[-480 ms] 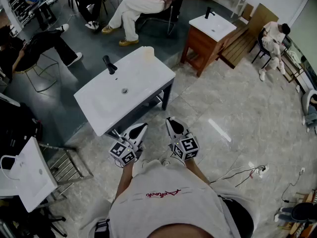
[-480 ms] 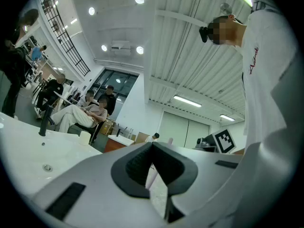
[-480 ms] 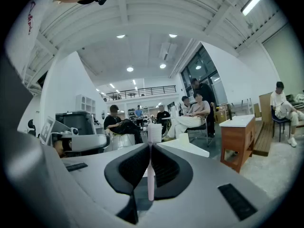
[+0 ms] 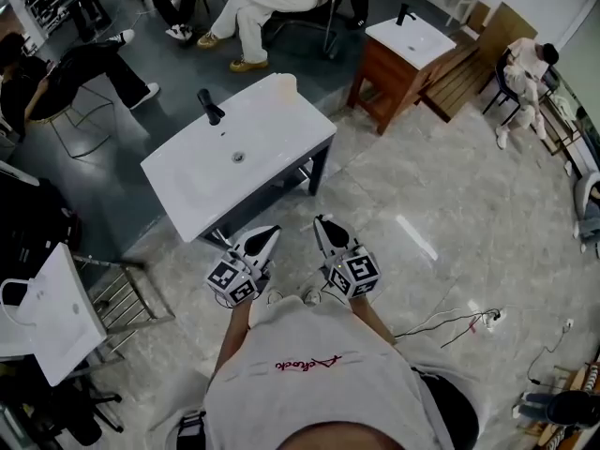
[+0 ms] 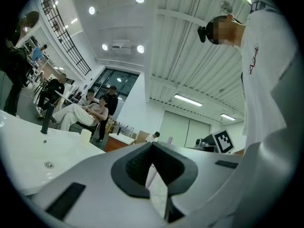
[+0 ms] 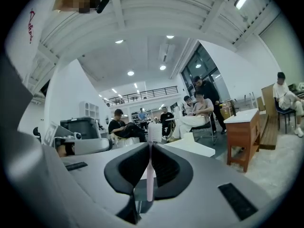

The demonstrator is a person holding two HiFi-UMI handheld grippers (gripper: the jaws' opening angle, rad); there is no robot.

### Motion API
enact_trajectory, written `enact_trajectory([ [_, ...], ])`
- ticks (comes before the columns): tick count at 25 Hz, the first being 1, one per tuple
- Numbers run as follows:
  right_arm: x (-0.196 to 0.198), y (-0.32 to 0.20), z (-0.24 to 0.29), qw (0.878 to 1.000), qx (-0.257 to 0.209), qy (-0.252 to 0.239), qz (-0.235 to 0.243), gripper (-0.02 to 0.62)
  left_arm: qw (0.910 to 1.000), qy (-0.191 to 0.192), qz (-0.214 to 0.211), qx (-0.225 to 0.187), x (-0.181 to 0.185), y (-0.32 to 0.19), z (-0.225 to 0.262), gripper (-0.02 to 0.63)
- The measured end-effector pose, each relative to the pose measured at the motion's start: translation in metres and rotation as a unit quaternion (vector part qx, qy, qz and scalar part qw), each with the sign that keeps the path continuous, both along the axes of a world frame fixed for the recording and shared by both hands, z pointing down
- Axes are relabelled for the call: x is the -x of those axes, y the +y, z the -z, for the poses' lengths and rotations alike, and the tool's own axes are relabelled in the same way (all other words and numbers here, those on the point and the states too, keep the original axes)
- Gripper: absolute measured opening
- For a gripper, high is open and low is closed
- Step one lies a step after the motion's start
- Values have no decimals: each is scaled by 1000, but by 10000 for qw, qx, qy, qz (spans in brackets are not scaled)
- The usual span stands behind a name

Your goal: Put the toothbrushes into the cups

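I stand a step back from a white sink counter [image 4: 202, 181]. A cream cup [image 4: 284, 85] stands on its far right corner, also seen in the left gripper view as the cup [image 5: 85, 135] and in the right gripper view as the cup [image 6: 188, 137]. My left gripper [image 4: 267, 235] and right gripper [image 4: 322, 224] are held level, side by side, close to my chest. The right gripper [image 6: 150, 148] is shut on a thin pink toothbrush handle [image 6: 150, 179]. The left gripper [image 5: 152, 146] is shut on a pale toothbrush handle [image 5: 154, 177] that slants between its pads.
A black faucet [image 4: 209, 106] stands at the sink's back edge. A wooden vanity [image 4: 403, 54] is at the far right, a metal rack with a white basin [image 4: 47, 317] at the left. Seated people line the back. A cable [image 4: 459, 324] lies on the tile floor.
The view has shifted a little, so the sink sits slightly farther right. Both grippers keep their places and stay shut.
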State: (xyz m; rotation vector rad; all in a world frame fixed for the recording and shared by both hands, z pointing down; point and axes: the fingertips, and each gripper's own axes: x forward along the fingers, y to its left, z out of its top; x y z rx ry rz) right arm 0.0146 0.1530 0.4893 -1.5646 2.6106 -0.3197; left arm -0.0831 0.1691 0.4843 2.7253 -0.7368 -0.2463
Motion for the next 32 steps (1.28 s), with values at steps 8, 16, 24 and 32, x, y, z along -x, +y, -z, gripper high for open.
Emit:
enact_trajectory([
  [8,-23,13,-4,9999,34,-98,-75,20,9998,-128,100,63,-11,14,-1,8],
  [16,-59,24,-14,9996,132,-225,-73,18,9991,-315,284,98,-29,22,-1,9],
  [24,-89,28,-26,9994,202,-284,-79,18,9983,-314,464,166,-48,24,-10,9],
  [32,-103,14,-30,9992,157,-344,-111,19,9980,-413,464,64,-62,6,-7,9],
])
